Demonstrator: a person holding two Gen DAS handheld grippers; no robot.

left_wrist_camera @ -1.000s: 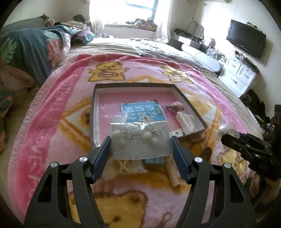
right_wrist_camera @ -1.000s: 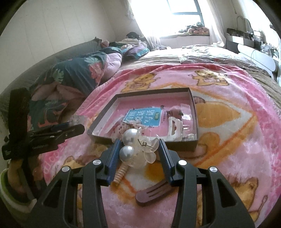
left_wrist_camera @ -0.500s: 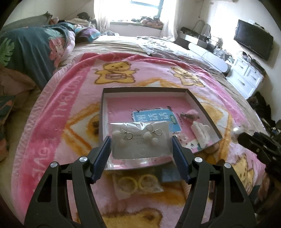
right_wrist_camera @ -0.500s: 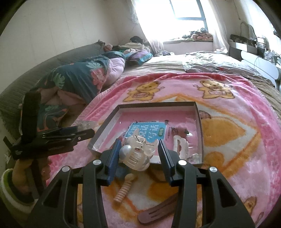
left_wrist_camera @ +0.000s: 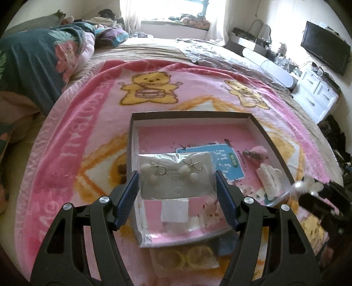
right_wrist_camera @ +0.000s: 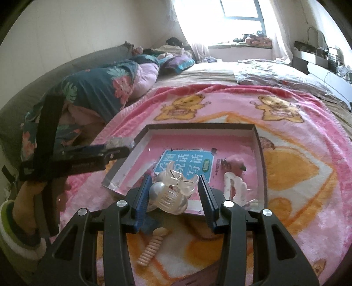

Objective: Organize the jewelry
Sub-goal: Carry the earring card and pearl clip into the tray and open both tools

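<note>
Tongs grip earring card (other tongs: hair claw).

Window glare (fisheye-warped edges).

The earring card carries the number 925, seen upside down. The blue booklet in the box shows big white Chinese characters 看图说话写话. The blanket's pink border has letters reading FOOTBALL.

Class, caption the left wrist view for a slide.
Left gripper holds a bagged earring card over the open box.
</note>
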